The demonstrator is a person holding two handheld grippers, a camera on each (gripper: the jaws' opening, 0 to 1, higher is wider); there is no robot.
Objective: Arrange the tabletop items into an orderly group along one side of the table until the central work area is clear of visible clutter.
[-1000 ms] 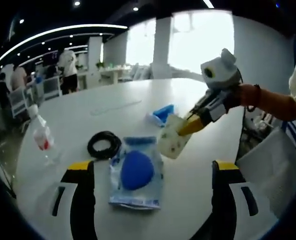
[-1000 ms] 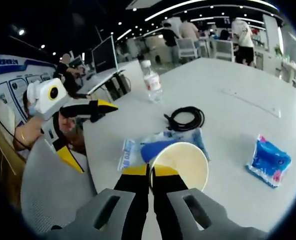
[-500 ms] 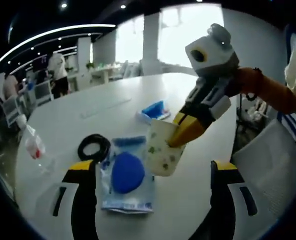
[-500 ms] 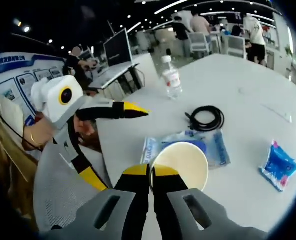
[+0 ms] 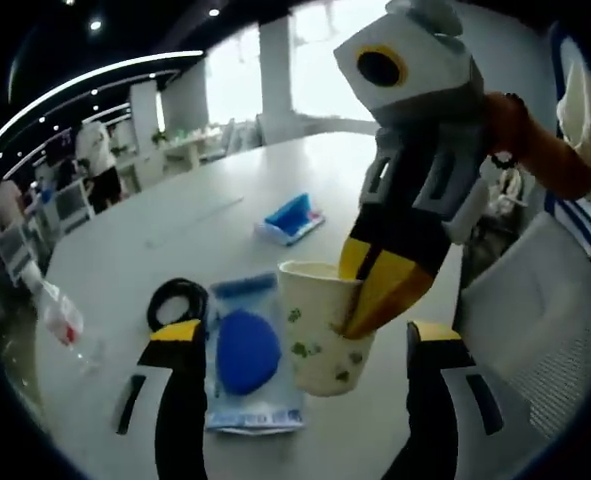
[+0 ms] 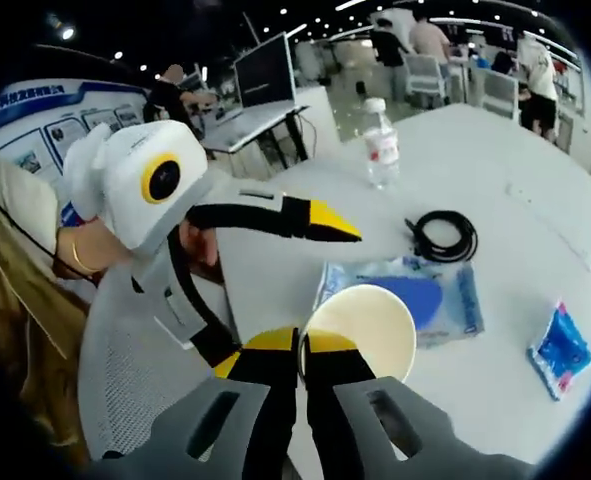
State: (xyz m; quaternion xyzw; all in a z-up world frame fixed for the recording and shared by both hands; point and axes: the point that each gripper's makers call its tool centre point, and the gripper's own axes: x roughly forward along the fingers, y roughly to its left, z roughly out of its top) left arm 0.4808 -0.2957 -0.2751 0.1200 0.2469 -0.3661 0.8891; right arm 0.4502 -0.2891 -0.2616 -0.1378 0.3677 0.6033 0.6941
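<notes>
Over white table; right gripper pinches paper cup.

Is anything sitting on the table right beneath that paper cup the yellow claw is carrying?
The cream paper cup with green prints, pinched at its rim by the right gripper, hangs beside the clear packet holding a blue pad. The white table below looks bare.

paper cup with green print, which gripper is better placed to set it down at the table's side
Right. The right gripper is shut on the rim of the paper cup with green print; the left gripper is open and holds nothing.
</notes>
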